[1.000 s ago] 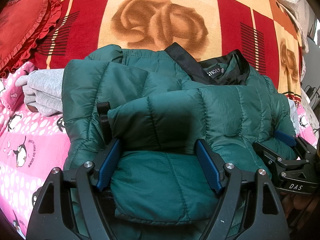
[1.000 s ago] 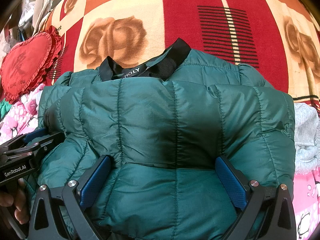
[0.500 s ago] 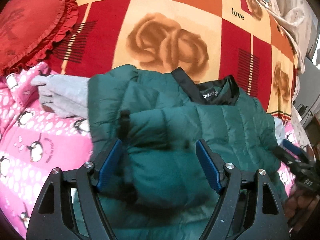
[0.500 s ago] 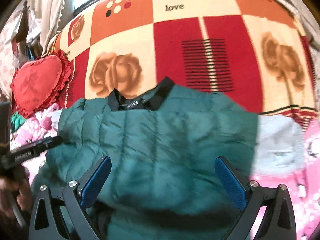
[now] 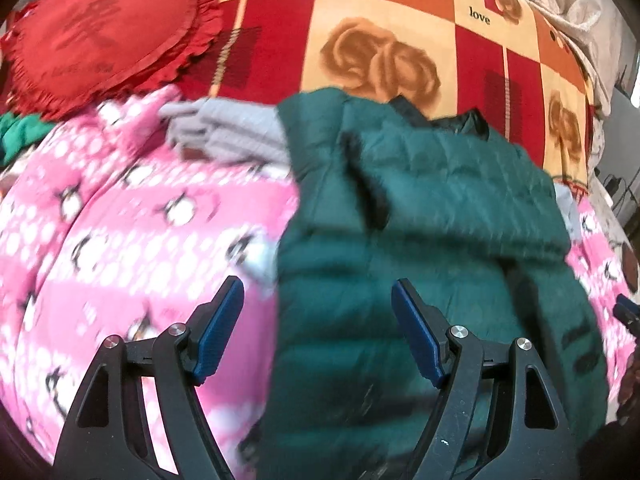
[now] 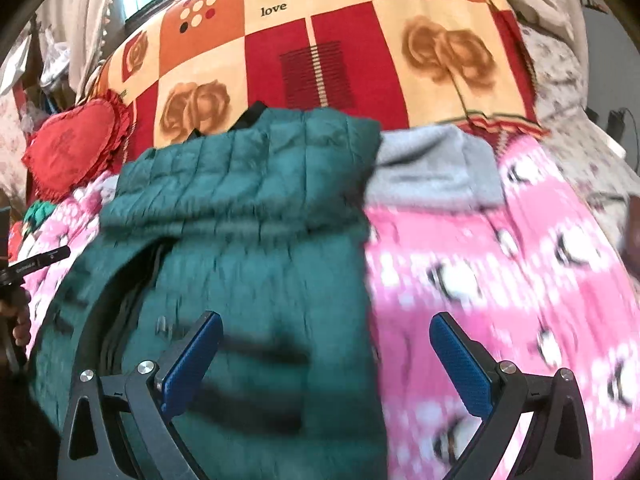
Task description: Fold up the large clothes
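A dark green quilted puffer jacket point(image 5: 432, 216) lies on the bed, its upper part folded down over its lower part, with a black collar at the far end. It also shows in the right wrist view point(image 6: 256, 208). My left gripper point(image 5: 316, 328) is open and empty above the jacket's left edge. My right gripper point(image 6: 324, 360) is open and empty above the jacket's right edge. The left gripper shows at the left border of the right wrist view point(image 6: 36, 264).
A pink penguin blanket point(image 5: 120, 240) covers the near bed and a red and orange rose blanket point(image 5: 380, 52) the far part. A grey garment point(image 6: 432, 168) lies under the jacket. A red heart cushion point(image 5: 100, 36) sits at the far left.
Both grippers have pulled back and up from the jacket and moved apart, the left one leftward, the right one rightward. The folded jacket stays on the bed.
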The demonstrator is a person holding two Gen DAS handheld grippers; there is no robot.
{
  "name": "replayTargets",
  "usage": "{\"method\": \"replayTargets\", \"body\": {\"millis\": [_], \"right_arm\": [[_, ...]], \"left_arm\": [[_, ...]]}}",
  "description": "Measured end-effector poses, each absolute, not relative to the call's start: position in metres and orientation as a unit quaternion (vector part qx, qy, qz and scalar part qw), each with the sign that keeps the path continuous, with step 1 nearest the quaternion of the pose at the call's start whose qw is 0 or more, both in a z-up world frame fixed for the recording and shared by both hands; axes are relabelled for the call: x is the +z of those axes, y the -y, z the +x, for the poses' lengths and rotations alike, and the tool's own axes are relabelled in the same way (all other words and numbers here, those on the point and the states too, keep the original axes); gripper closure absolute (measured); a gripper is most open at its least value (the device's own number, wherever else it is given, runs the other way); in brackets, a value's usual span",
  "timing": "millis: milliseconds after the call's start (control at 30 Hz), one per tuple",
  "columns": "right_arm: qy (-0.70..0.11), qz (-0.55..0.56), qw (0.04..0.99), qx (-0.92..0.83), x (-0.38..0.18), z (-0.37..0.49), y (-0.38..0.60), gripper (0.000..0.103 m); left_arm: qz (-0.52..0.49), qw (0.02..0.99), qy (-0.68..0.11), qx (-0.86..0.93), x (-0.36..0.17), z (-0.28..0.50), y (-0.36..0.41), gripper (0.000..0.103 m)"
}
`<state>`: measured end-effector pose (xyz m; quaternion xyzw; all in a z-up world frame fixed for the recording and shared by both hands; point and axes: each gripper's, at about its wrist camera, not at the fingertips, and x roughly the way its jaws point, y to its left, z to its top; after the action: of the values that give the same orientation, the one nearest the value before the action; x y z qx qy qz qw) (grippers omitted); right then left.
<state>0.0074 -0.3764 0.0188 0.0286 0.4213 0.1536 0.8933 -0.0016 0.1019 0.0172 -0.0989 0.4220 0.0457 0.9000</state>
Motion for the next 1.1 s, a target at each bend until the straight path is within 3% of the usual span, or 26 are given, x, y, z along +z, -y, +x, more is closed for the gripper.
{"method": "replayTargets", "body": {"millis": [400, 867, 1033, 1100], "right_arm": [[-0.489, 0.095, 0.835, 0.234, -0.042, -0.053, 0.400, 0.000], [-0.486, 0.103, 0.840, 0.219, -0.046, -0.061, 0.386, 0.000], [-0.493, 0.100, 0.836, 0.221, -0.044, -0.061, 0.385, 0.000], [-0.490, 0.106, 0.835, 0.229, -0.044, -0.064, 0.387, 0.000]], "left_arm": [[-0.163, 0.889, -0.425, 0.045, 0.002, -0.064, -0.122, 0.026], [-0.194, 0.869, -0.453, 0.040, -0.021, -0.112, -0.138, 0.026], [-0.201, 0.870, -0.450, 0.028, -0.024, -0.119, -0.138, 0.023], [-0.203, 0.872, -0.445, 0.011, -0.022, -0.125, -0.134, 0.017]]}}
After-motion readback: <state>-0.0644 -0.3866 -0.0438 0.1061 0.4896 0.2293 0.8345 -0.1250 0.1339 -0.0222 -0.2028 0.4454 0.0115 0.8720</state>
